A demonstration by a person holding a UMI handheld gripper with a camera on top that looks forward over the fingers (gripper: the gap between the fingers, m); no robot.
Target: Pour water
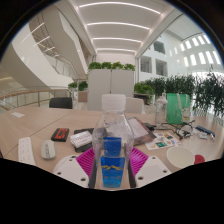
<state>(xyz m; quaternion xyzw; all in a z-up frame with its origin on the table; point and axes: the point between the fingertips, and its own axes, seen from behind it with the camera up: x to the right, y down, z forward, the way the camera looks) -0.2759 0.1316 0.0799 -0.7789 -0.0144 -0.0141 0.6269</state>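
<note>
A clear plastic water bottle (pixel 112 158) with a blue label stands upright between my gripper's (pixel 112 163) two fingers. The magenta pads (pixel 87 160) press against its sides, so the gripper is shut on the bottle. The bottle's top reaches up to about the level of the table's far clutter. A green translucent cup (pixel 177 107) stands on the table beyond the fingers to the right. A white round dish (pixel 186 156) lies nearer, just right of the right finger.
The pale table (pixel 30 125) holds a red-and-black box (pixel 61 133), a white remote-like device (pixel 26 150), a white mouse (pixel 48 149), papers and small packets (pixel 160 143). Green plants (pixel 205 90) stand behind at right; chairs (pixel 113 102) line the far edge.
</note>
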